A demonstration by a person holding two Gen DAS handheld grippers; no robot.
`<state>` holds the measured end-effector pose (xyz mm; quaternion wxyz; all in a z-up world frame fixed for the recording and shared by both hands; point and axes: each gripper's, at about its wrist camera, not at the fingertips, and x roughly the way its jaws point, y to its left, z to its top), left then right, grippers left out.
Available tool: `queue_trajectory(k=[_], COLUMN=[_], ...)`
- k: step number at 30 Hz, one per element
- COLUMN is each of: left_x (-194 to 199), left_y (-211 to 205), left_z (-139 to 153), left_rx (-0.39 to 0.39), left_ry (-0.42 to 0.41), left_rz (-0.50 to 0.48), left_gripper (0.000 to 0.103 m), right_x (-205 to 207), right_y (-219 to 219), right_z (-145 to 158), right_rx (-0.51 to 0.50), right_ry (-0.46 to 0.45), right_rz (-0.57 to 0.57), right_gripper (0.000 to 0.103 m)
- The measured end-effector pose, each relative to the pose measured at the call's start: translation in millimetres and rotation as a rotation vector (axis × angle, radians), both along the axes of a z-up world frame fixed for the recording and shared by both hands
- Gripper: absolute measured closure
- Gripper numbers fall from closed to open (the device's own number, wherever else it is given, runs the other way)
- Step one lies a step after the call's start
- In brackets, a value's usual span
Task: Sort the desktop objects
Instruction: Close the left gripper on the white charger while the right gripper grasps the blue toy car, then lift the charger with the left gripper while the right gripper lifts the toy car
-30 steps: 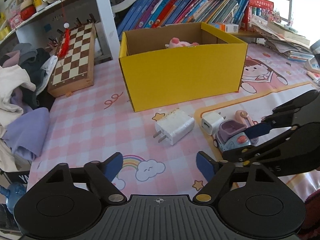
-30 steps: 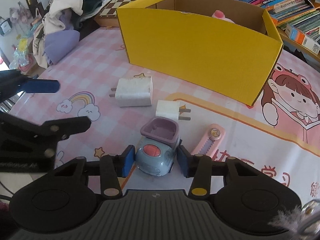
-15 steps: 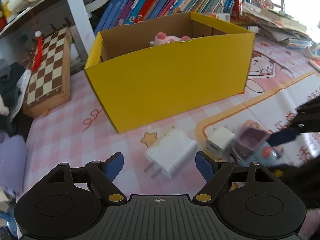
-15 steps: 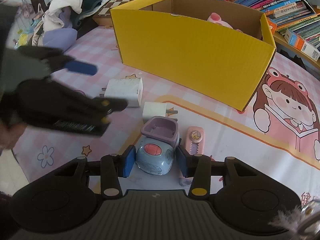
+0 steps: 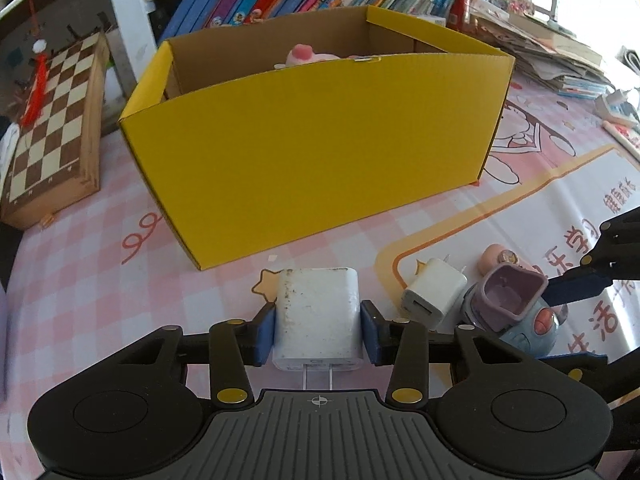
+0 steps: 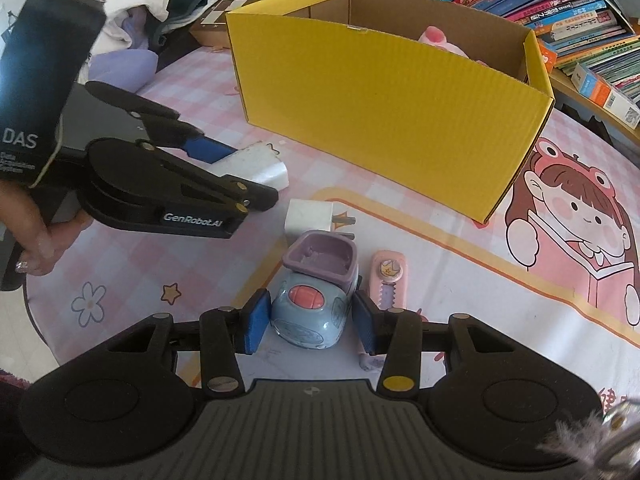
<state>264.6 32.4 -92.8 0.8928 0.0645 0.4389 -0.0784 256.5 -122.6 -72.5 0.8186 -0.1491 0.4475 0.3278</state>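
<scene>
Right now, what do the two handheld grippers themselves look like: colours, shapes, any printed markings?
Both are black plastic with blue pads on the fingertips. The right gripper shows a ribbed grey plate, two round black discs and brass-coloured pivot screws; the left gripper looks the same. Seen from the right wrist, the left gripper's side reads "GenRobot.AI" in white, and its boxy black body bears "DAS".

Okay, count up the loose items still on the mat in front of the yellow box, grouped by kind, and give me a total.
White plug chargers: 2, the large charger between the left gripper pads and the small charger
Toy cars: 1, the blue toy car between the right gripper pads
Pink cutters: 1, the pink cutter
Total: 4
</scene>
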Motion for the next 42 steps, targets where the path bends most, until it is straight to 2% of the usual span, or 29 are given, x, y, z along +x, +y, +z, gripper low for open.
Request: queue_trajectory(k=[5, 9, 16, 42], left_x=[-15, -34, -64, -117], left_y=[6, 13, 20, 20], left_z=[2, 6, 16, 53], left_rx=[-0.022, -0.071, -0.117, -0.184], left_ry=[0.019, 0.043, 0.036, -0.055], left_rz=[0.026, 0.068, 0.107, 0.065], left_gripper=[0.061, 0.061, 0.061, 0.061], right_x=[-1, -3, -15, -73], right_y=[3, 4, 4, -17], right_z=[-3, -3, 3, 36], right_rx=[-0.019, -0.024, -0.019, 0.019], right_ry=[0.006, 0.003, -0.009, -0.087], right_rz=[-0.008, -0.015, -0.016, -0.166], right_gripper=[0.059, 0.06, 0.061, 0.063])
